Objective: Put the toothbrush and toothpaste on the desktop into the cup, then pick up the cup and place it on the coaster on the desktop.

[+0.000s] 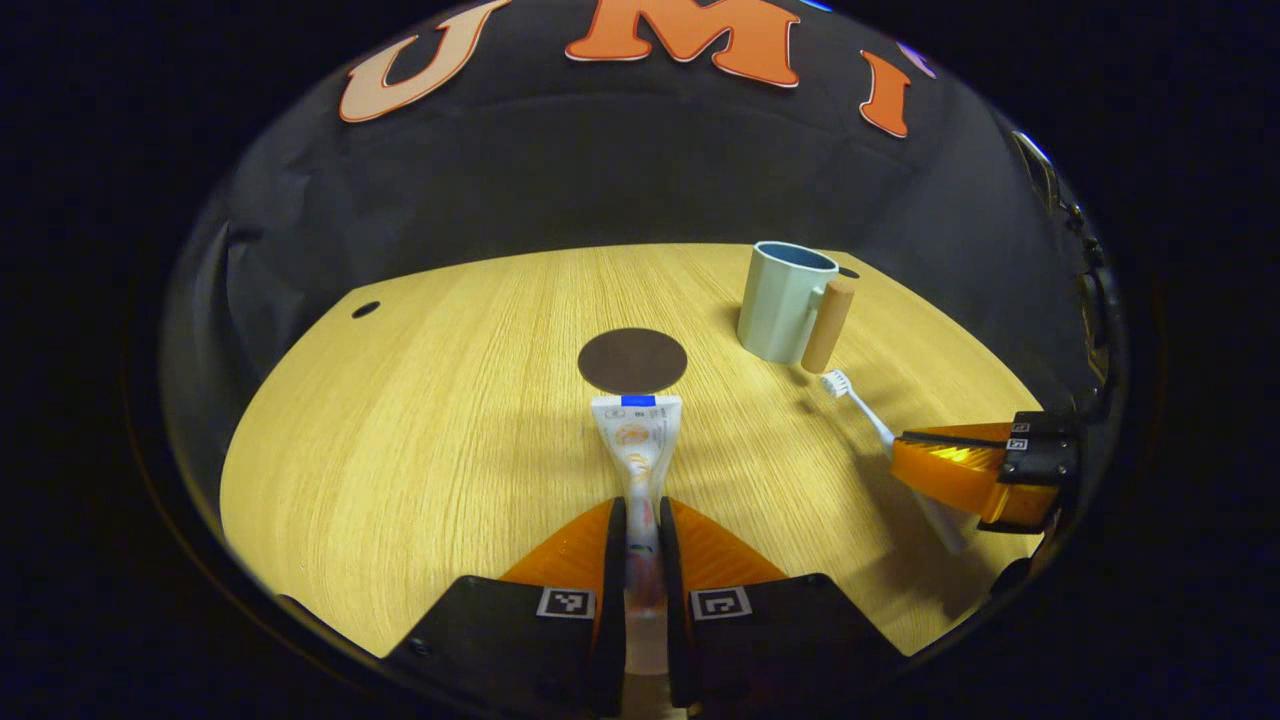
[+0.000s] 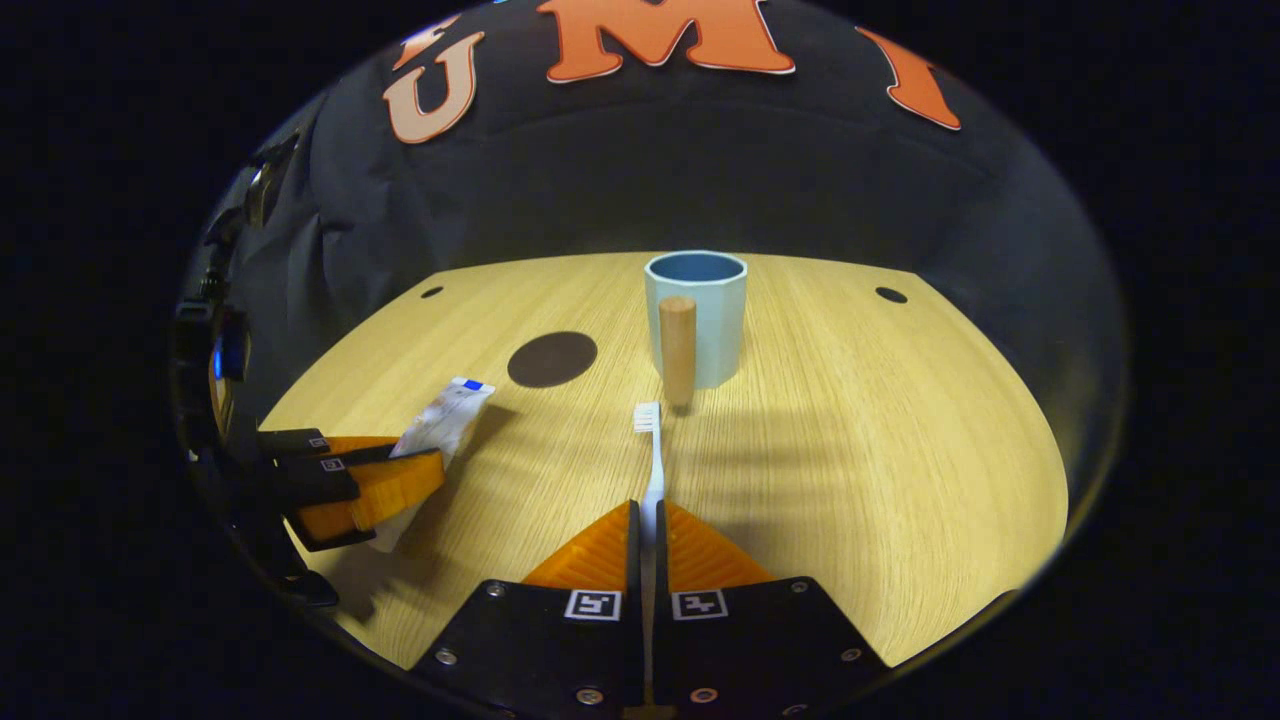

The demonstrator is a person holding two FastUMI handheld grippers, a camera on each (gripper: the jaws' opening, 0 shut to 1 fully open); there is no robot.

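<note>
Left gripper view: our left tongs (image 1: 640,520) clench the toothpaste (image 1: 636,440), right tongs (image 2: 645,530) the toothbrush (image 2: 652,460); next, we lift both toward the cup (image 2: 697,315).

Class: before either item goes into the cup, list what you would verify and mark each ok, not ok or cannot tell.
1. Left hand-held gripper shut on toothpaste: ok.
2. Right hand-held gripper shut on toothbrush: ok.
3. Cup upright, mouth open: ok.
4. Cup's inside bare: cannot tell.
5. Coaster free of objects: ok.
6. Items lifted off the desktop: cannot tell.
</note>
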